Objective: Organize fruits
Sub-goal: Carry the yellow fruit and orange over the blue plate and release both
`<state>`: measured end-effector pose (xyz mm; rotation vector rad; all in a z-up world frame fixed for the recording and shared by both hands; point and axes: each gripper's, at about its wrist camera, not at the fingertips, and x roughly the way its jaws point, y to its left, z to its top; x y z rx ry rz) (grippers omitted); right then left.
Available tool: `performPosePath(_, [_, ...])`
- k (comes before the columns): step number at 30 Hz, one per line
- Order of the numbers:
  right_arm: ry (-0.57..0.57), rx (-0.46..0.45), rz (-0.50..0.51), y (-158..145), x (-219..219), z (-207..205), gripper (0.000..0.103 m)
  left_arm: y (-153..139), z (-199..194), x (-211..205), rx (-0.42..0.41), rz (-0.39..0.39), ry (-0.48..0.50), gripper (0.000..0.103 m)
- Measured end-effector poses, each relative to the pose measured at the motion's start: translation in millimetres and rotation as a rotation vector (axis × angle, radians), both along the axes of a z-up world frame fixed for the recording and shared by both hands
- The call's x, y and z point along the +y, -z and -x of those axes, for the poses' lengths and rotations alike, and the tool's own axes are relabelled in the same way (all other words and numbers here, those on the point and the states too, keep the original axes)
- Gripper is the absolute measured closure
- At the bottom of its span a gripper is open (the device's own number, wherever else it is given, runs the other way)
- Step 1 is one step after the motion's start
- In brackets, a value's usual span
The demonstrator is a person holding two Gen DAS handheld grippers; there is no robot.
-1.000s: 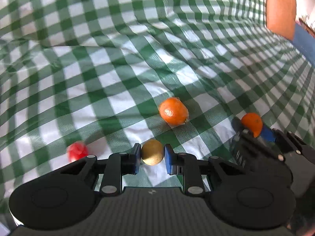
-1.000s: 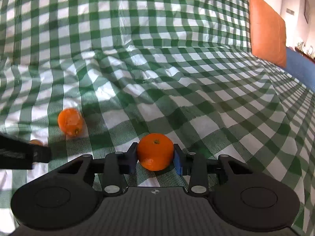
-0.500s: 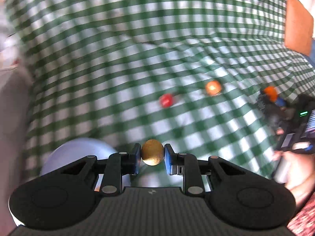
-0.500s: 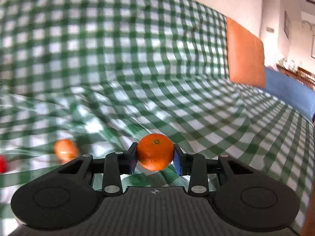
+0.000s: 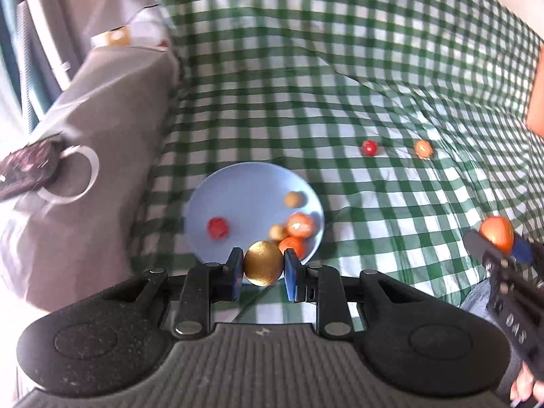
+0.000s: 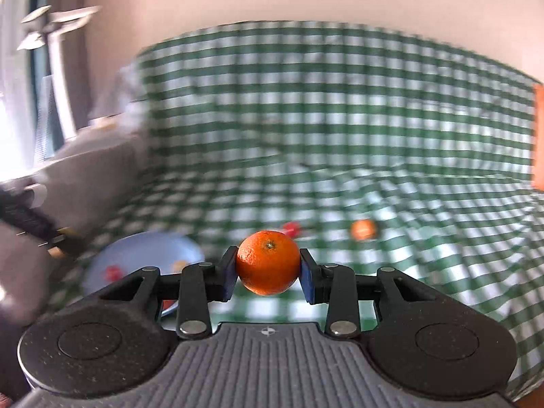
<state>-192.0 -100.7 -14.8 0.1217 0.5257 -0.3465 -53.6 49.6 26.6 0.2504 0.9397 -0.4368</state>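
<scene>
My left gripper point(image 5: 263, 268) is shut on a golden-brown round fruit point(image 5: 263, 267) and holds it above the near rim of a light blue plate point(image 5: 238, 187). The plate holds several fruits: a red one point(image 5: 218, 227), two oranges point(image 5: 300, 225) and small tan ones point(image 5: 292, 199). My right gripper point(image 6: 268, 268) is shut on an orange point(image 6: 268, 261), raised above the cloth; it also shows at the right of the left wrist view point(image 5: 497, 233). A red fruit point(image 5: 369, 147) and a small orange point(image 5: 423, 149) lie on the green checked cloth farther back.
A grey cushion point(image 5: 95, 129) stands left of the plate, with a dark object point(image 5: 27, 170) lying on it. The green checked cloth point(image 5: 374, 68) covers the sofa seat and back. An orange cushion point(image 6: 539, 136) is at the far right. The plate point(image 6: 142, 251) shows blurred at lower left in the right wrist view.
Both grippers have lifted and swung left with their fruits. The blue plate has come into view under the left gripper; the loose red fruit and small orange now lie farther away.
</scene>
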Motion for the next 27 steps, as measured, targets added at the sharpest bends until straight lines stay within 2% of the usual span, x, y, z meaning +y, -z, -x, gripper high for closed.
performPosePath(7, [-0.169, 0.022, 0.047, -22.5, 66.4, 5.6, 0.065, -7.4, 25.1, 51.7, -0.028, 0.073, -0.093, 0.075])
performPosePath(11, [-0.225, 0.05, 0.063, -26.0, 89.9, 3.3, 0.065, -3.9, 28.2, 70.0, -0.017, 0.083, -0.121, 0.075])
performPosePath(17, [-0.251, 0.065, 0.103, -28.1, 108.3, 7.3, 0.065, -3.2, 23.0, 80.0, -0.01, 0.119, -0.13, 0.075])
performPosePath(27, [-0.252, 0.109, 0.119, -21.7, 108.6, 0.3, 0.065, 2.2, 12.6, 82.2, 0.015, 0.148, -0.139, 0.075])
